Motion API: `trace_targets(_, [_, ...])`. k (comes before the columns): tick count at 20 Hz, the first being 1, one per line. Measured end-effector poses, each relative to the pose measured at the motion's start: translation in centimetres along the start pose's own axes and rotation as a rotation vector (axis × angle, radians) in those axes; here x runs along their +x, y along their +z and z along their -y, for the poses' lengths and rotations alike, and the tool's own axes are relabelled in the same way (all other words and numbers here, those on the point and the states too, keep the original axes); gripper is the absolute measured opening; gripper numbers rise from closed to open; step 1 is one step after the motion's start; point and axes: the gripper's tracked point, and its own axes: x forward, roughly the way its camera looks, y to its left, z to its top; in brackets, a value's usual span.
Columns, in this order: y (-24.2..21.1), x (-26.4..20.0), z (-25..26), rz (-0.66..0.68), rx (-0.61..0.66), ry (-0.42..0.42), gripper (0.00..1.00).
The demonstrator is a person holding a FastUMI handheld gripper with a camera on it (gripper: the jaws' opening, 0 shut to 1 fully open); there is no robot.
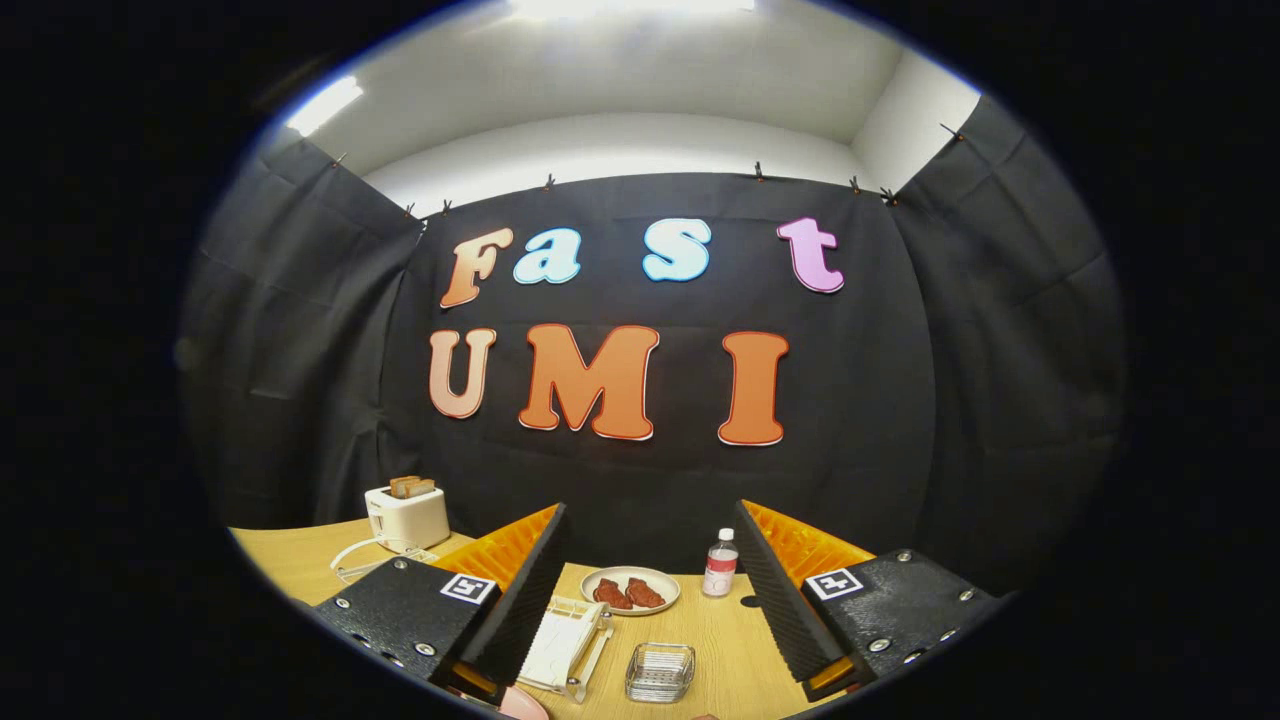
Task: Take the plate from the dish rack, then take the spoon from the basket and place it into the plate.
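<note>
Gripper view showed the gripper raised above a wooden table, its fingers spread wide apart and holding nothing. Between them, below, a white dish rack lay close to the left finger, with a small clear basket just beside it. Whether a spoon lay in the basket could not be told. Beyond these sat a plate carrying two reddish-brown pieces, and a small bottle near the right finger. A white toaster with bread stood farther left.

Black cloth walls close in the light wooden table from nine to three o'clock; above, a white ceiling carries bright strip lights.
</note>
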Motion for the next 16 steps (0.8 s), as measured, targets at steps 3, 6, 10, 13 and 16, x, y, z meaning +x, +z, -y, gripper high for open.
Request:
trace_targets(3, [-0.4, -0.1, 0.1, -0.005, 0.024, 0.003, 0.97])
trace_targets(6, [-0.3, -0.3, 0.3, 0.002, 0.009, 0.002, 0.97])
trace_targets(10, [-0.2, -0.6, -0.5, 0.004, -0.014, 0.016, 0.97])
trace_targets(13, [-0.1, -1.0, -1.1, 0.005, -0.031, 0.021, 0.97])
trace_targets(16, [-0.2, -1.3, -1.6, -0.001, -0.049, 0.027, 0.97])
